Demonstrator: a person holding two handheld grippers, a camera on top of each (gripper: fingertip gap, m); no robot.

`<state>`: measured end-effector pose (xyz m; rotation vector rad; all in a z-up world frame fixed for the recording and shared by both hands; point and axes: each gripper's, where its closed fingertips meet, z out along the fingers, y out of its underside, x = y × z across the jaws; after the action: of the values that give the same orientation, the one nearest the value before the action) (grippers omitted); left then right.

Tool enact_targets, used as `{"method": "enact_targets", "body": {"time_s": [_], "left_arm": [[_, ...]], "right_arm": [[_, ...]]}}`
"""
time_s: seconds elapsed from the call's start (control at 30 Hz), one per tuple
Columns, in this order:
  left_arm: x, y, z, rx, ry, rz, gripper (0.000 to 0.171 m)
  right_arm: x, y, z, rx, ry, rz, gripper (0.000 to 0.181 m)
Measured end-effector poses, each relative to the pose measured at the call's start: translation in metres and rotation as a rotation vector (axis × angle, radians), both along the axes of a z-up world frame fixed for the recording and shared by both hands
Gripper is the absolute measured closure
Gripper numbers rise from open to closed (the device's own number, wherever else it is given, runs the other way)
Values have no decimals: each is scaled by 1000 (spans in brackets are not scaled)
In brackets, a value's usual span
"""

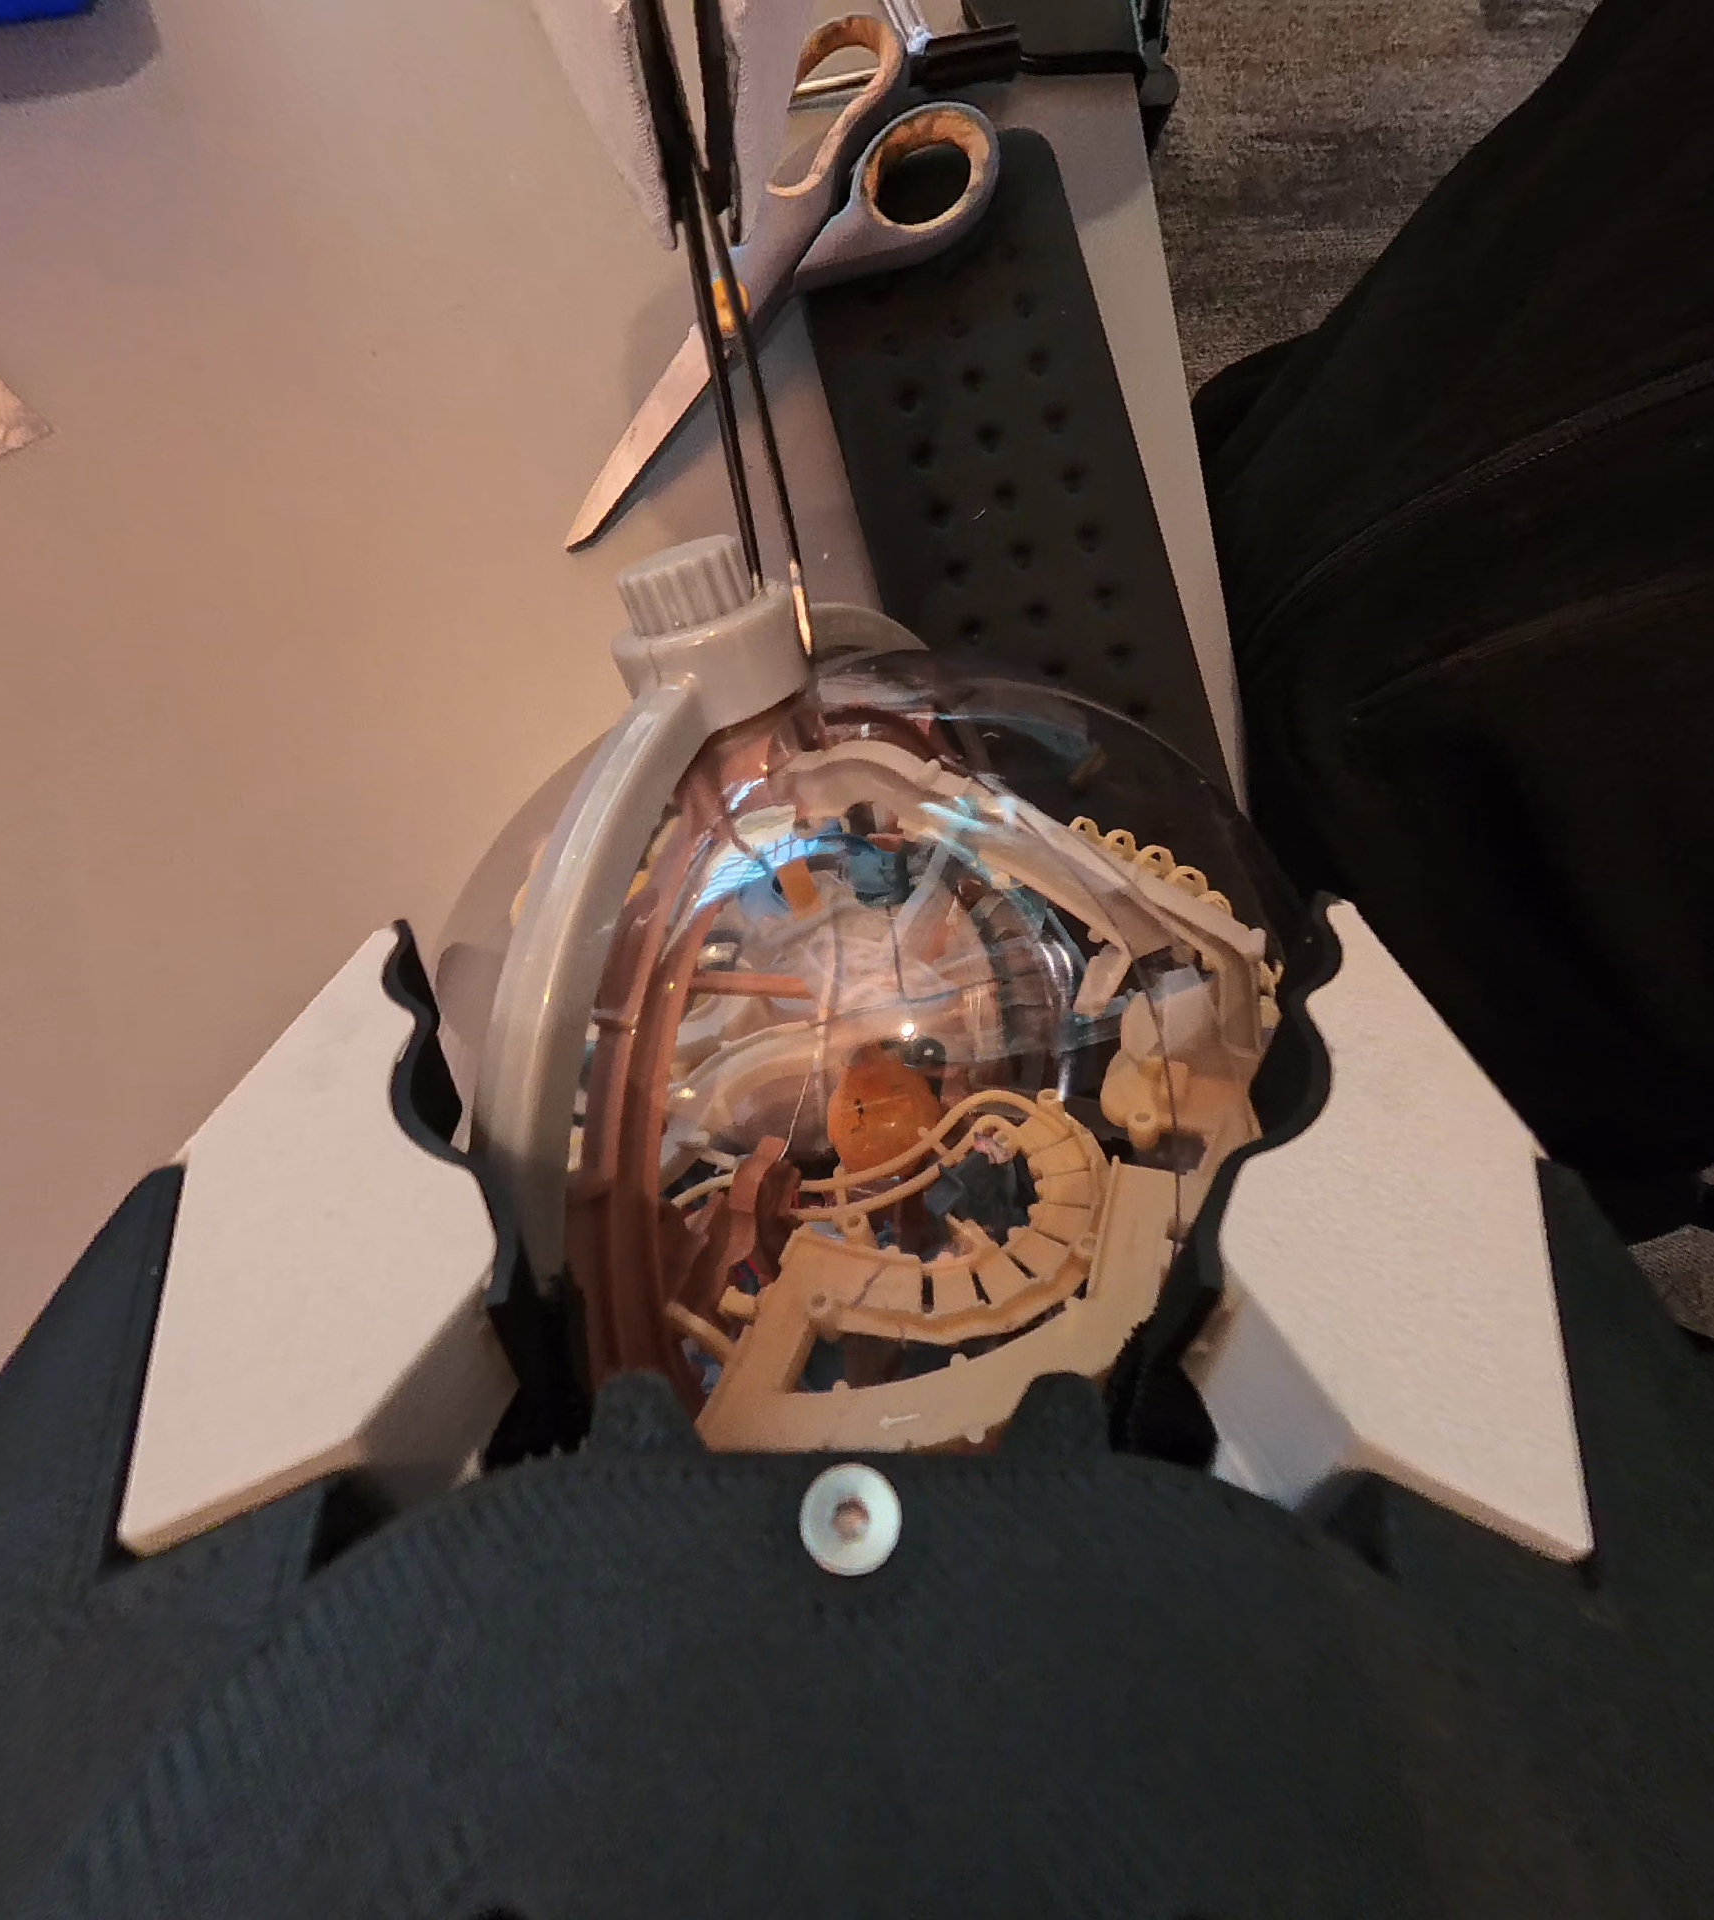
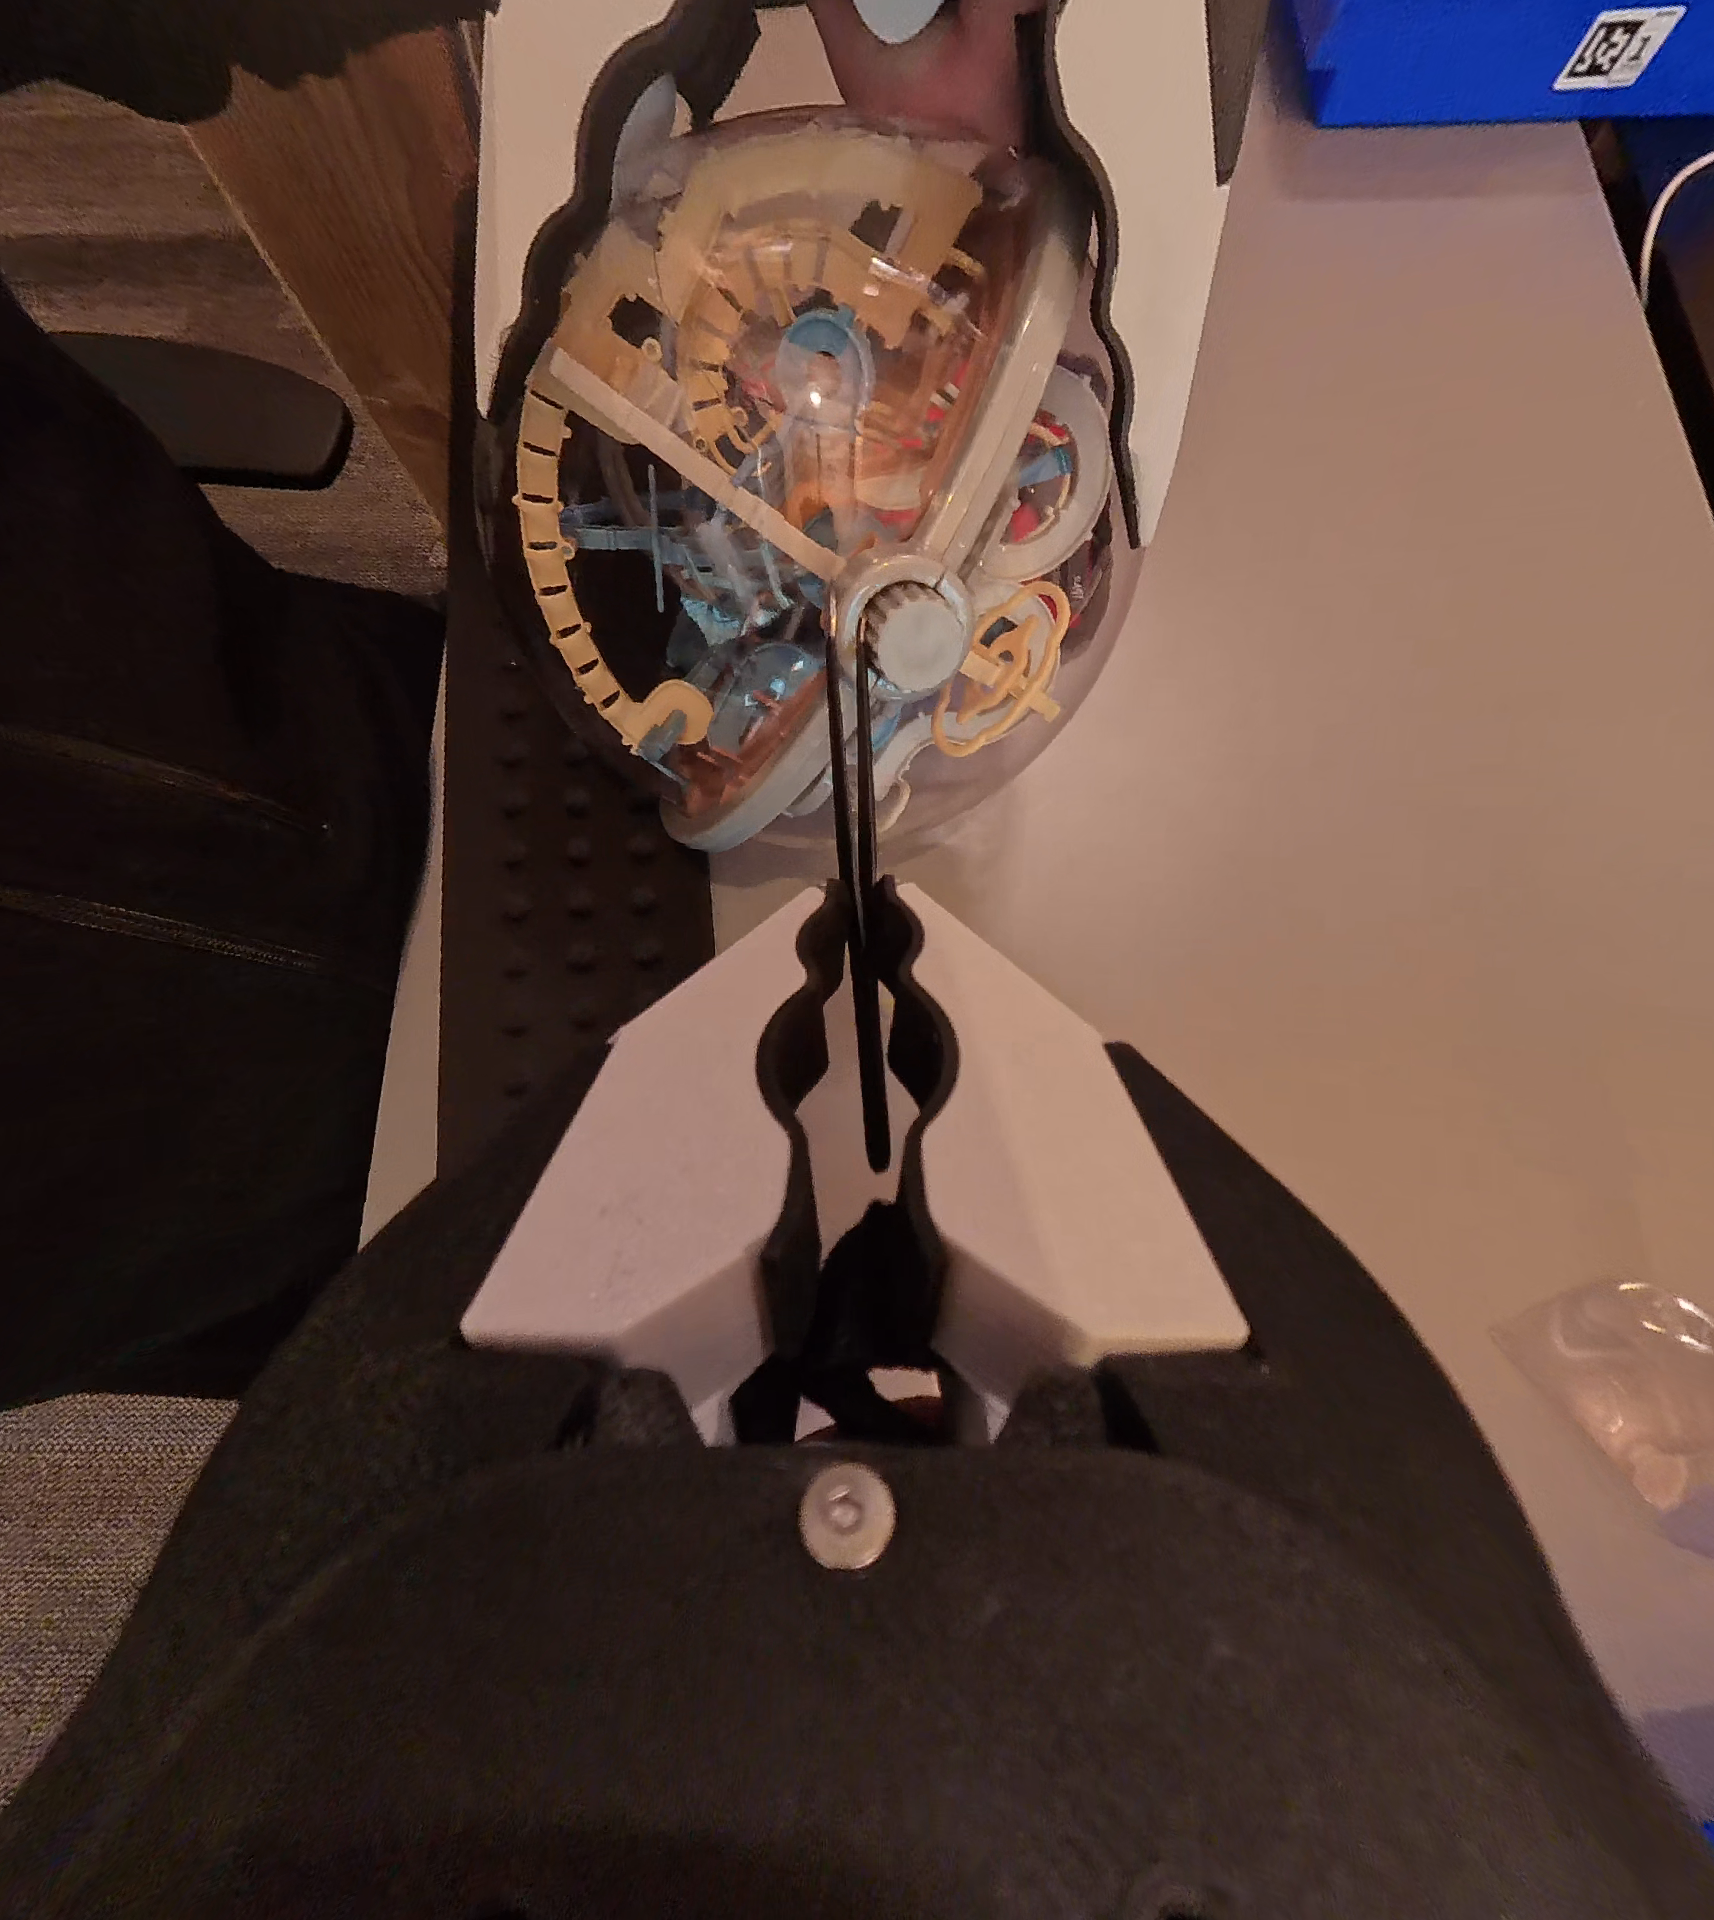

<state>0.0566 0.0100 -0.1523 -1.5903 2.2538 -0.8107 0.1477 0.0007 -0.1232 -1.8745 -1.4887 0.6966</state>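
Observation:
A clear plastic maze ball (image 1: 884,1039) with beige, brown and blue tracks inside fills the left wrist view. My left gripper (image 1: 868,925) is shut on it, one pad on each side. A grey ridged knob (image 1: 687,597) sits on the ball's grey band. A thin black strap (image 1: 728,312) runs from the knob away to the top. In the right wrist view my right gripper (image 2: 858,899) is shut on this black strap (image 2: 858,790), just short of the ball (image 2: 780,468) and its knob (image 2: 920,629). The left gripper's black-edged fingers (image 2: 1102,260) flank the ball there.
Grey-handled scissors (image 1: 832,218) lie beyond the ball beside a black perforated mat (image 1: 998,447) along the table's edge. A blue box (image 2: 1455,62), a white cable (image 2: 1684,177) and a clear plastic bag (image 2: 1653,1403) lie on the pale table. A person's dark clothing (image 2: 105,831) is beside the edge. The left gripper's tips are roughly 11 centimeters from the right gripper's.

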Motion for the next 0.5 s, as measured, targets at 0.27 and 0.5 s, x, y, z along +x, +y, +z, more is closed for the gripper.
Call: {"method": "enact_targets", "body": {"time_s": [0.27,0.5], "left_arm": [[0,-1,0,3,-9,4,17],[3,-3,-1,9,8,-15,16]], "right_arm": [[-2,-7,0,20,100,-27,179],[-1,-15,-10,76,89,-49,179]]}}
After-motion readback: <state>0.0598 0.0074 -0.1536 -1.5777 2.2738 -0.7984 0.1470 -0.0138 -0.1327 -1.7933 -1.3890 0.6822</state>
